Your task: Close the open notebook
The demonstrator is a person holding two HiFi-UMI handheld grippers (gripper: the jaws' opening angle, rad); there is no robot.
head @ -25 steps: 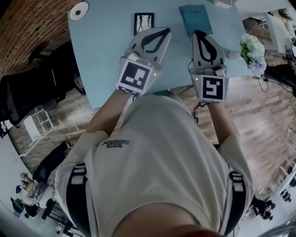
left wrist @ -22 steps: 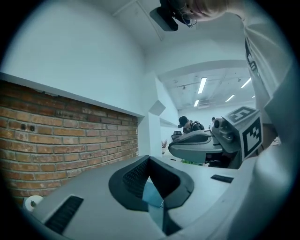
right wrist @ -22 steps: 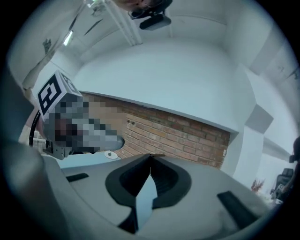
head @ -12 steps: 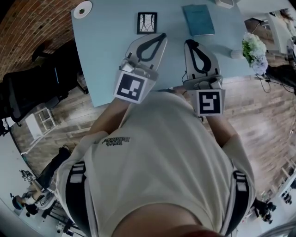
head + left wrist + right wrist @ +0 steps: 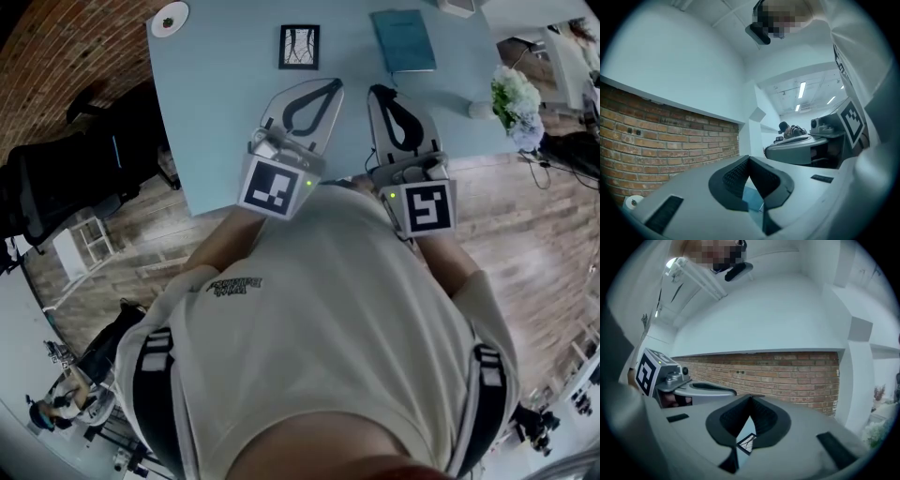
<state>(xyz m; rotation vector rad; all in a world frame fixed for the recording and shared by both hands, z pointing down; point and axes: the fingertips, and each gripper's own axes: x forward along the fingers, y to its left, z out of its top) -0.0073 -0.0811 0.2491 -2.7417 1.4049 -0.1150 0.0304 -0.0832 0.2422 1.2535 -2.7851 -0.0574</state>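
- Notebook (image 5: 403,39): teal cover up, apparently already shut and lying flat. It sits at the far side of the counter (image 5: 225,103), with its long axis running away from the person, slightly tilted.
- Right gripper (image 5: 379,92): the nearer of the two. The notebook lies ahead of it and a little to its right, with bare counter between and no contact. Fingers (image 5: 764,417) meet tip to tip, holding nothing.
- Left gripper (image 5: 332,85): just beside the right one, farther from the notebook, angled toward it. Fingers (image 5: 735,178) likewise together, empty.
- Framed picture (image 5: 298,47): left of the notebook, apart from it.
- Judgement: the closing looks done; any further press falls to the right gripper.
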